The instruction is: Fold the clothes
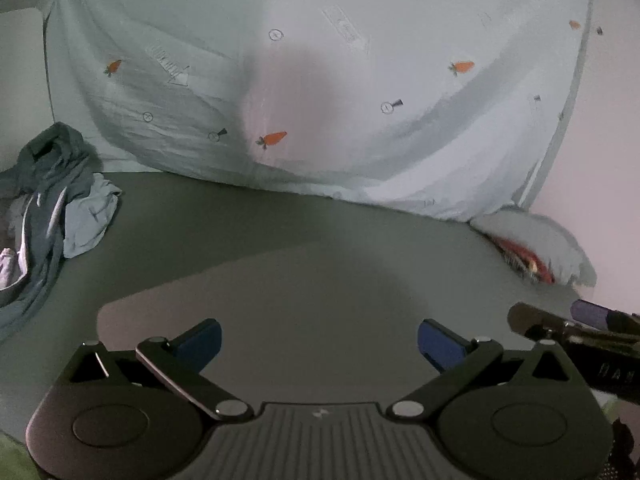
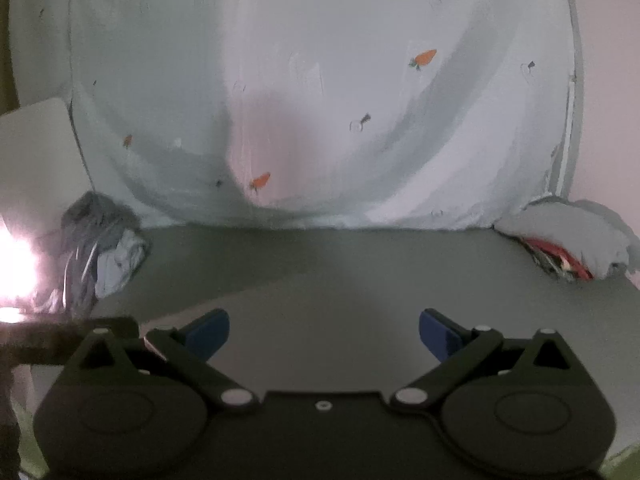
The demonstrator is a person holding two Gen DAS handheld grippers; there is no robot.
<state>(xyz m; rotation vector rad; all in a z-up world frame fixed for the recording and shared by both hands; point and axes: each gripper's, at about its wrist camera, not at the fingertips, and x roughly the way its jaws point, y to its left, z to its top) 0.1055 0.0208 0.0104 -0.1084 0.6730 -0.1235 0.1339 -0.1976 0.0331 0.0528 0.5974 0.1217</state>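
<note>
- A crumpled heap of grey-blue and pale blue clothes point(image 1: 52, 204) lies at the far left of the flat grey surface point(image 1: 320, 248), against a hanging pale sheet printed with orange carrots point(image 1: 340, 80).
- A second small bundle — grey cloth over something red point(image 2: 572, 244) — sits far right.
- The left gripper point(image 1: 319, 344) and right gripper point(image 2: 324, 334) hover well apart from both piles, blue-tipped fingers spread wide, holding nothing.

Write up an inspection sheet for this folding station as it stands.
Surface: grey top, bare in the middle.
Job's things: crumpled clothes heap at far left; folded pile at far right.
Clutter: nothing seen.
Grippers: left claw open, empty, over the surface; right claw open, empty.
Cables: nothing seen.
Surroundings: pale carrot-print sheet hung behind; bright glare at left edge of right view.
</note>
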